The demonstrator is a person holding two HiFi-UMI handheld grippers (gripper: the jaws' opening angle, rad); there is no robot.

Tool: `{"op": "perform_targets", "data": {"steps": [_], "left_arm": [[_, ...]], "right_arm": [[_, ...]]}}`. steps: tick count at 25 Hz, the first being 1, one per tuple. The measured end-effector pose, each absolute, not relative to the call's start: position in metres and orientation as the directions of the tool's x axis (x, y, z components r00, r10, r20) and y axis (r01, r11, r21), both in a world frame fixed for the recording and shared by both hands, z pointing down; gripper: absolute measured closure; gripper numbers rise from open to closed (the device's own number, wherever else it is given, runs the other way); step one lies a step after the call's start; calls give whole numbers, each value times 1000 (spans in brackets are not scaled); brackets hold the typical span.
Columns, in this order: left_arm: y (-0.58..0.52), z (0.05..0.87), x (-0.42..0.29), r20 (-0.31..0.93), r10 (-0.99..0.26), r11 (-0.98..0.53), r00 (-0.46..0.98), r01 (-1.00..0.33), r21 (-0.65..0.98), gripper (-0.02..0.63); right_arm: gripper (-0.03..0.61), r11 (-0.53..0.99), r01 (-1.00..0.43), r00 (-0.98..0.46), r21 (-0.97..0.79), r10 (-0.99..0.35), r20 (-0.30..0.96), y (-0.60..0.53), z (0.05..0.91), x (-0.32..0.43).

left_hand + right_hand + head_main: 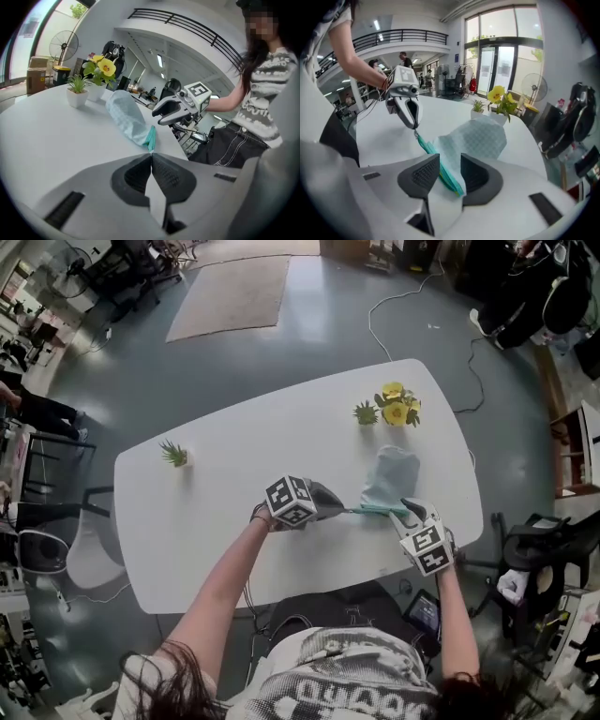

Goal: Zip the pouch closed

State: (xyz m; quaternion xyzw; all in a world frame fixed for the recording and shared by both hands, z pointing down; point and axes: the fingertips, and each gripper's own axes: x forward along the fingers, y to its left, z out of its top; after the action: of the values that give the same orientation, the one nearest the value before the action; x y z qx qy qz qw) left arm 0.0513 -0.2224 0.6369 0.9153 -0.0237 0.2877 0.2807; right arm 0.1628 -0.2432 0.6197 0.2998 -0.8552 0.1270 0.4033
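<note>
A pale blue checked pouch [389, 476] with a teal zipper band [373, 510] lies on the white table [234, 456], right of the middle. My left gripper [343, 510] is shut on the zipper pull at the band's left end, and the same grip shows in the right gripper view [415, 132]. In the left gripper view the pouch [125, 118] runs away from the shut left gripper [151, 154]. My right gripper [450, 172] stands open with the band [440, 164] and the pouch's near corner between its pads, untouched. In the head view the right gripper [405, 512] sits at the band's right end.
A pot of yellow flowers [398, 405] and a small green plant [365, 412] stand behind the pouch. Another small plant [174, 454] is at the table's left. The table's near edge [281, 589] is by the person's body. Chairs stand on both sides.
</note>
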Motion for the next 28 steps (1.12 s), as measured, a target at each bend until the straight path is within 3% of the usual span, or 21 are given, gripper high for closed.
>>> {"op": "perform_targets", "data": {"steps": [3,10,25,26,28], "left_arm": [[-221,627,55,503,68,-827,862,-233,512,600],[-210,618,71,450,40,-809,892,-235,538,600],[-184,615,92,432,89,-810,897,-188,556,600],[-183,615,91,431,89,-808,898,-188,558,600],[-181,615,90,430,90,-805,898,-189,562,600]], "right_arm": [[437,743,-669,-526,-23,-451,721,-232,602,150],[451,780,-612,-570,-131,-320,757,-184,619,97],[430,635,-747,-522,-197,-376,765,-186,641,88],[440,634,-751,-513,-183,-386,767,-186,642,89],[520,632,-758,-496,-159,-402,769,-186,643,92]]}}
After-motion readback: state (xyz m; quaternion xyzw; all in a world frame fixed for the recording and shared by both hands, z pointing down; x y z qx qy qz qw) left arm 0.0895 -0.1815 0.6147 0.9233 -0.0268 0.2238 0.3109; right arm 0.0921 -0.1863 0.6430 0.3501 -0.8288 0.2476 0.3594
